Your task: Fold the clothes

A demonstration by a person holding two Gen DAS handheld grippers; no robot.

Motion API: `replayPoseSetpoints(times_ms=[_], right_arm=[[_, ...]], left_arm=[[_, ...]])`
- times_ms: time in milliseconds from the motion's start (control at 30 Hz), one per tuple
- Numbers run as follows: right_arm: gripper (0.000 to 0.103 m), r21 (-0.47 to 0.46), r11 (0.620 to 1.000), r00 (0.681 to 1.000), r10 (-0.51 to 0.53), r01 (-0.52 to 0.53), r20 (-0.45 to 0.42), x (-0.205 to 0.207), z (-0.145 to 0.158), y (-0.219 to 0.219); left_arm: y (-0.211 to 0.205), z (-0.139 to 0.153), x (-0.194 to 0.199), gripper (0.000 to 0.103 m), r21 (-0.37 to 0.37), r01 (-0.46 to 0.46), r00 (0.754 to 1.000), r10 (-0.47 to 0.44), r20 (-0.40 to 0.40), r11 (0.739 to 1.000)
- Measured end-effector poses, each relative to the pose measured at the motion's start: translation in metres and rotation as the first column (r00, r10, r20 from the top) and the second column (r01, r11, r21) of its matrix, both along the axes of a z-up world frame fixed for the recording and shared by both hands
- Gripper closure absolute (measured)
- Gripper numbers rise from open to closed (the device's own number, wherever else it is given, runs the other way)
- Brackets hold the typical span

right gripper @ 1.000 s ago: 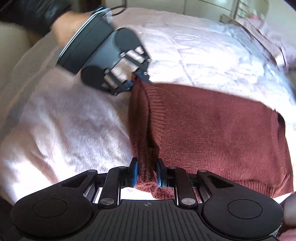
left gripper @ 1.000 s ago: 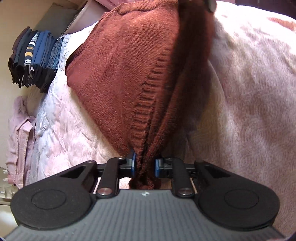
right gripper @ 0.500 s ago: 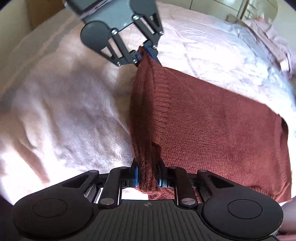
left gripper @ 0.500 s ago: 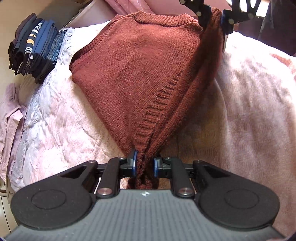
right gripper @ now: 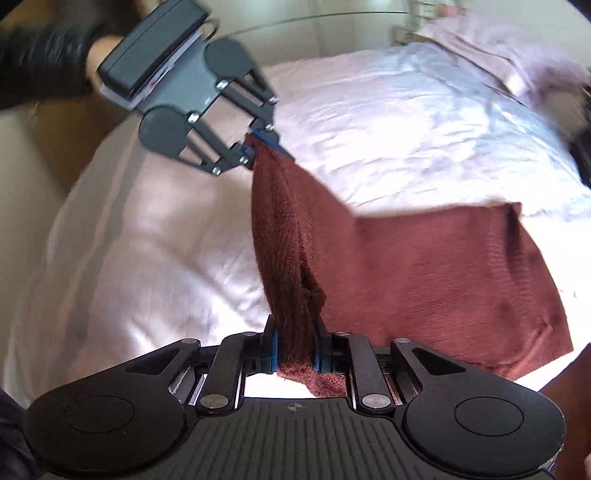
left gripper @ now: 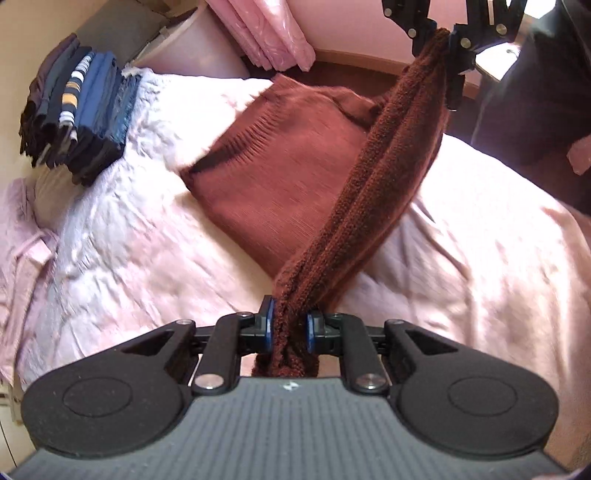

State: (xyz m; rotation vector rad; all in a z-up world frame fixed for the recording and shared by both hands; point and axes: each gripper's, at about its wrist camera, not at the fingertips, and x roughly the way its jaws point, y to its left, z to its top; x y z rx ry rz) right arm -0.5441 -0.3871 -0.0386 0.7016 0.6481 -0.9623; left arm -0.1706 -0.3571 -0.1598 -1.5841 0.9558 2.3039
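A rust-brown knitted sweater (left gripper: 280, 177) lies partly on the pink bed cover (left gripper: 480, 258). One edge of it is lifted and stretched as a taut band (left gripper: 388, 166) between my two grippers. My left gripper (left gripper: 290, 321) is shut on the near end of that band. At the far end, high up, my right gripper (left gripper: 448, 37) pinches the other corner. In the right wrist view the right gripper (right gripper: 295, 347) is shut on bunched knit, and the left gripper (right gripper: 258, 147) grips the far corner. From the band the sweater (right gripper: 424, 266) hangs down to the bed.
A stack of folded dark and blue clothes (left gripper: 77, 110) stands at the bed's far left corner. Pink curtains (left gripper: 266, 33) hang behind. Pale pink garments (left gripper: 18, 240) lie at the left edge. A person's dark sleeve (right gripper: 37, 62) holds the left gripper.
Both grippers have risen and kept their grip. The sweater's edge has come up off the bed and pulled taut between them, and less of the sweater rests on the cover.
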Motion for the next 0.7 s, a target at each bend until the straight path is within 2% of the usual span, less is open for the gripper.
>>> replayPoseSetpoints(times_ms=[67,167,300,400,567,700], right_arm=[[0.087,-0.009,0.998,0.996,-0.070,0.070,0.051,-0.035,0.014,-0.010],[0.087,-0.024,0.993,0.990,-0.112,0.114,0.085,-0.082,0.027,-0.027],[0.087,-0.006,0.991,0.982,-0.134,0.136,0.130,-0.138,0.025,-0.052],[0.087,0.048,0.981,0.960,-0.193,0.187,0.202,-0.187,0.008,-0.070],[0.087,0.160,0.948,0.905,-0.311,0.274,0.292,-0.262,-0.030,-0.090],[0.087,0.263,0.914,0.864,-0.385,0.308,0.324,-0.296,-0.075,-0.100]], left_arm=[[-0.011,0.014,-0.036,0.089,-0.001,0.013,1.000,-0.013,0.004,1.000],[-0.029,0.024,-0.090,0.089,0.005,0.034,0.999,-0.034,0.027,0.999],[-0.051,0.010,-0.153,0.089,0.016,0.059,0.995,-0.060,0.082,0.998],[-0.069,-0.010,-0.197,0.089,0.044,0.068,0.989,-0.074,0.128,0.997],[-0.095,-0.052,-0.263,0.087,0.107,0.067,0.976,-0.087,0.200,0.992],[-0.109,-0.096,-0.300,0.083,0.134,0.056,0.962,-0.090,0.260,0.989]])
